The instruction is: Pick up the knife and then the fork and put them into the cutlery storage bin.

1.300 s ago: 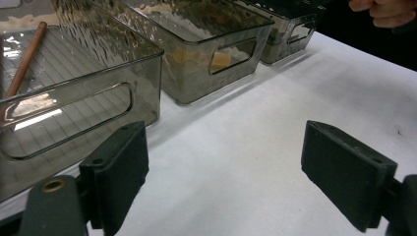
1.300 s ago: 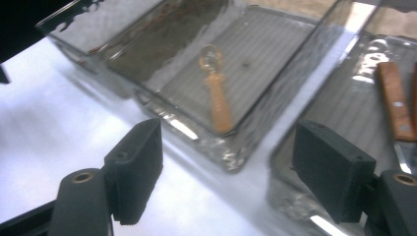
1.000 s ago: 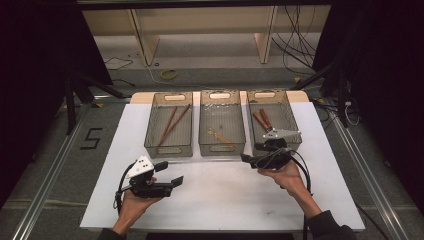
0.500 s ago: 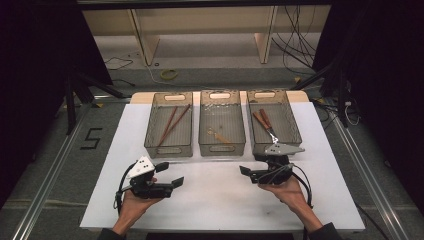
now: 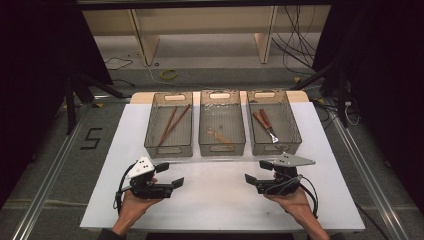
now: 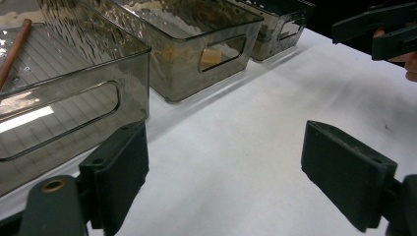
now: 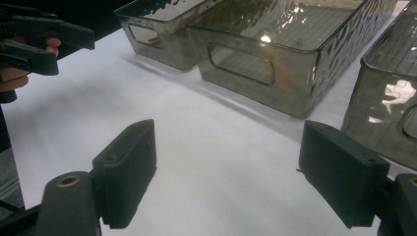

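Altogether three bins (image 5: 222,145), two tools (image 5: 169,176) (both gaping, empty-jawed).

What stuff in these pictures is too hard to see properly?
- Small tan thing in the middle bin, high view: too small to tell what it is.
- Same thing, left gripper view: the ribbed bin wall smears it into an orange patch.
- Left bin, left gripper view: cut off by the left edge.
- Red-handled items in the right bin, high view: too small to identify.
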Demonstrator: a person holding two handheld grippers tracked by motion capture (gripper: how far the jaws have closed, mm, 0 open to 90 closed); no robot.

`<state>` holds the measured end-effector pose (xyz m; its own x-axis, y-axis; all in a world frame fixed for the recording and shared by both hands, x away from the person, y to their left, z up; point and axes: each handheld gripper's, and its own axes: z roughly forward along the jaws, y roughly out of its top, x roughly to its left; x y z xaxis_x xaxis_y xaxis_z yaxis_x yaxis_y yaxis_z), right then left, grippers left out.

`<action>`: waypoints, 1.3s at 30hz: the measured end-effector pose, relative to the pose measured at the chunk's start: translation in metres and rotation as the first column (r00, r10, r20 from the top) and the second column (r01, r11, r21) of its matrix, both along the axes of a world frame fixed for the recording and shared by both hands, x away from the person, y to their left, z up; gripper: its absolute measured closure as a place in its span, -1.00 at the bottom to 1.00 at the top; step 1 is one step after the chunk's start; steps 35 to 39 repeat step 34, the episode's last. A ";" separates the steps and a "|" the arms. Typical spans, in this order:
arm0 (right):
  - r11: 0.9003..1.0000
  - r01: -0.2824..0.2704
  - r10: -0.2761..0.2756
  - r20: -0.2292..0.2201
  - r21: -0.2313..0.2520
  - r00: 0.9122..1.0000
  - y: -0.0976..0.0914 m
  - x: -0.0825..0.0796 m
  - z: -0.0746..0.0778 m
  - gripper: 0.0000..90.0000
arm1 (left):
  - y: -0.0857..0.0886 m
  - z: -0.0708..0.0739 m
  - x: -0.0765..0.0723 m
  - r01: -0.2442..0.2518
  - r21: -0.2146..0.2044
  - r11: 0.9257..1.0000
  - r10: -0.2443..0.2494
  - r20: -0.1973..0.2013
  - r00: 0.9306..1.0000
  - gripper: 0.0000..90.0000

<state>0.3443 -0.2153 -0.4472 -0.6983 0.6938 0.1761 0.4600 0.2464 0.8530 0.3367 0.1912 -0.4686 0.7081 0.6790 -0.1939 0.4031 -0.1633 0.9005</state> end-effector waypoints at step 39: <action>1.000 0.012 -0.013 0.012 0.008 1.000 -0.009 -0.015 -0.008 -0.50 | -0.001 0.000 0.001 0.006 0.007 1.000 -0.006 0.000 1.000 -0.61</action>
